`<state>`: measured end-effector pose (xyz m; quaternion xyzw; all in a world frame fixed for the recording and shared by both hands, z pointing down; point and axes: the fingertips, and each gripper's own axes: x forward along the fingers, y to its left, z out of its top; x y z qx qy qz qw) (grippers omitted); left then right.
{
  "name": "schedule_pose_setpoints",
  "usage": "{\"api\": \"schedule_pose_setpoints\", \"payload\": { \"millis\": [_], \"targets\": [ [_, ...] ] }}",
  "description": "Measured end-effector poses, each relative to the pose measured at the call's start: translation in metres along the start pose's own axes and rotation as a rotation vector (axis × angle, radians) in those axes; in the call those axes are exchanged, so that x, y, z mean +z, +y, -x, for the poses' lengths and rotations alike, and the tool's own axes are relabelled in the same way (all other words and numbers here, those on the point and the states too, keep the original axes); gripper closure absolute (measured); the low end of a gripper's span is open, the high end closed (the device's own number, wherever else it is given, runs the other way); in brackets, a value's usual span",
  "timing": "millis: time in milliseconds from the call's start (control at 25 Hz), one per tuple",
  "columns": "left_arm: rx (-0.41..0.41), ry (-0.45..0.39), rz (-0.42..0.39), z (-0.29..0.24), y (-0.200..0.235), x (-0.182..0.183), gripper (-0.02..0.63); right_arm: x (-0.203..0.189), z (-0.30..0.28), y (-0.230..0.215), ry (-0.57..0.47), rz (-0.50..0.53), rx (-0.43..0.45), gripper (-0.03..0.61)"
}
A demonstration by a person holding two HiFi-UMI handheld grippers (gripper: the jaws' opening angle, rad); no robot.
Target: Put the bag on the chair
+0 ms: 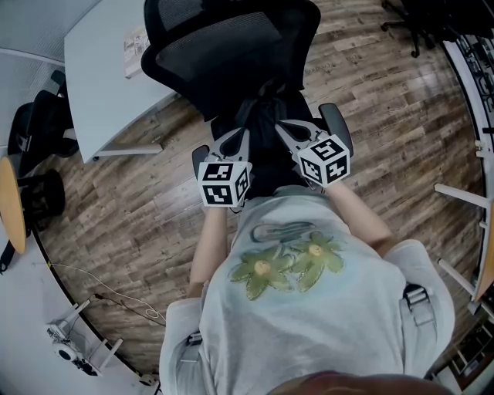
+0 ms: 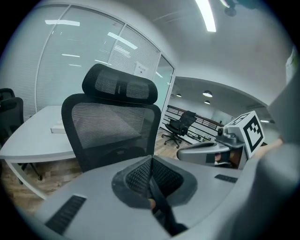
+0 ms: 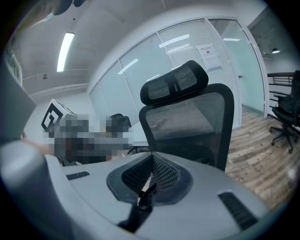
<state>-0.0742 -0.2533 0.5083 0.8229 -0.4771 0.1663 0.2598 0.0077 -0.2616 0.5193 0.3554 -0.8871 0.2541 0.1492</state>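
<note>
The black bag hangs between my two grippers, right in front of the black mesh office chair; its lower part blends into the dark seat below. My left gripper is shut on a black bag strap. My right gripper is shut on another black strap. In the left gripper view the chair's backrest and headrest stand close ahead. The right gripper view shows the same backrest just beyond the shut jaws.
A white desk stands left of the chair, with another dark chair beyond it. A third office chair is at the far right on the wooden floor. A cable and a small stand lie at the lower left.
</note>
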Motion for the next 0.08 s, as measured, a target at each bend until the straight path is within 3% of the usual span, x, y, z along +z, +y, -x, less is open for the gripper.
{"api": "schedule_pose_setpoints", "payload": {
  "millis": [80],
  "targets": [
    [-0.002,0.0,0.0,-0.001,0.0003,0.0007,0.597,0.0012,-0.0006,-0.0008,0.0,-0.003,0.0,0.571]
  ]
}}
